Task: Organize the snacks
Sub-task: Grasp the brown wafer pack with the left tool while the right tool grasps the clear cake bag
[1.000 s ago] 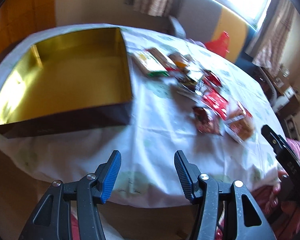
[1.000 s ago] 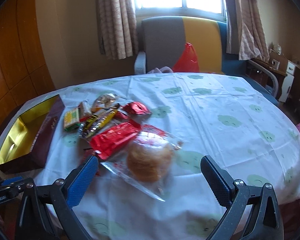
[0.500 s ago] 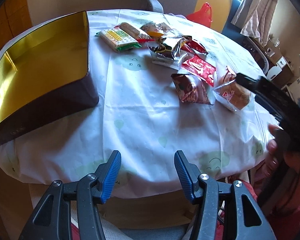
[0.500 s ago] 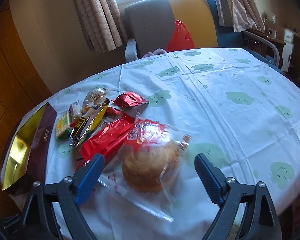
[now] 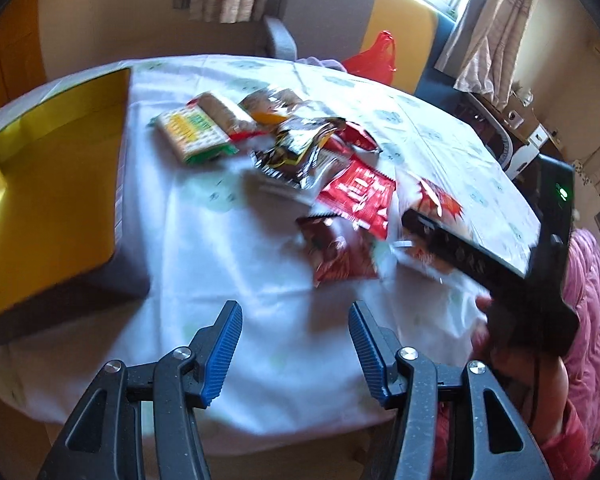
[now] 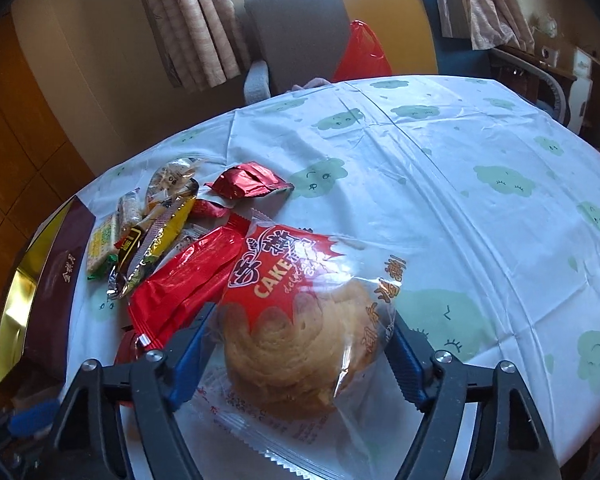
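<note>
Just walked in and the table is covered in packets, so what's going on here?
A person is sorting snacks with a handheld gripper in each hand. The right gripper is down over the clear-wrapped cake, its jaws closing either side of it. The left gripper hovers open with nothing between its jaws. The gold-lined box holds no snacks yet.

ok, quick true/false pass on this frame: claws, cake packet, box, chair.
1. The right claw has the cake packet between its fingers, and it is closing. True.
2. The left claw holds a snack. False: it is open with nothing between its fingers.
3. The gold-lined box already contains snacks. False: none show inside it.
4. A red plastic bag sits on the chair behind the table. True.
</note>
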`<state>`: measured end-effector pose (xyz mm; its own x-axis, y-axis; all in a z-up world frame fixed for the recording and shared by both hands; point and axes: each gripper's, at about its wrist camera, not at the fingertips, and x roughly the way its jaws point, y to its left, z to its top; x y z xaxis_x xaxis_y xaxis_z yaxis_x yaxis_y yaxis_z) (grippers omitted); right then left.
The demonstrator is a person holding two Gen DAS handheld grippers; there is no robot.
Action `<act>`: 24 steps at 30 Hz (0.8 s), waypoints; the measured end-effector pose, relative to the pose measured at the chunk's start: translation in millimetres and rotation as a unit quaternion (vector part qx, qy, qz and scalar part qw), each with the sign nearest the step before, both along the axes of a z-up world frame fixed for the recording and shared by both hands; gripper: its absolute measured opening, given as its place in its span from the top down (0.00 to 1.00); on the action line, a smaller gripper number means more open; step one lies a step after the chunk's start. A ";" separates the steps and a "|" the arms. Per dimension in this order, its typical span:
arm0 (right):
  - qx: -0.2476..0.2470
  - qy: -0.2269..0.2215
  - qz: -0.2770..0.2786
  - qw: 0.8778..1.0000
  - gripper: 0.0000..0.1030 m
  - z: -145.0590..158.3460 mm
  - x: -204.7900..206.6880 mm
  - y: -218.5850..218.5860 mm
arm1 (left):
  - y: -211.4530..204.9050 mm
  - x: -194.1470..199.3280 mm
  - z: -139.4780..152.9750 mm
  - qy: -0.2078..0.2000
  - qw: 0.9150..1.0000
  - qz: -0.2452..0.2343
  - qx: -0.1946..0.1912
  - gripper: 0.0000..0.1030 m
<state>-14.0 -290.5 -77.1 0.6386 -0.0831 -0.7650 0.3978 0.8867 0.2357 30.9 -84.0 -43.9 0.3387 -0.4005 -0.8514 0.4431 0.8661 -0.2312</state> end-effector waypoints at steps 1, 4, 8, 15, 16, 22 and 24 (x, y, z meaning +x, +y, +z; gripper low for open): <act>0.000 -0.003 0.003 1.000 0.26 0.3 -2.8 -0.3 | -7.1 4.5 -0.8 -0.001 1.000 -0.005 -0.002 0.45; -0.002 -0.006 -0.002 1.000 0.26 0.8 -12.3 -3.7 | -23.2 14.9 -2.2 -0.002 1.000 -0.011 -0.010 0.45; 0.003 -0.012 -0.011 1.000 0.26 0.0 -24.1 -10.9 | -46.0 24.0 -7.1 -0.012 1.000 -0.020 -0.004 0.45; 0.007 -0.018 -0.016 1.000 0.26 -1.1 -33.7 -15.7 | -66.4 36.2 -33.4 -0.003 1.000 -0.025 0.015 0.46; 0.007 -0.018 -0.016 1.000 0.25 -1.3 -34.0 -15.5 | -65.9 36.0 -34.8 -0.015 1.000 -0.023 0.014 0.47; 0.013 -0.023 -0.016 1.000 0.24 -4.2 -34.0 -16.0 | -57.7 29.6 -38.4 -0.050 0.998 -0.043 0.009 0.59; 0.007 -0.023 -0.014 1.000 0.24 -4.3 -33.4 -14.3 | -53.9 26.9 -38.8 -0.060 0.997 -0.048 0.008 0.65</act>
<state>-47.4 -304.8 -81.4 0.6706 -0.0911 -0.7362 0.4111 0.8718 0.2665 57.7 -138.0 -82.6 0.4000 -0.4227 -0.8132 0.5480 0.8215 -0.1575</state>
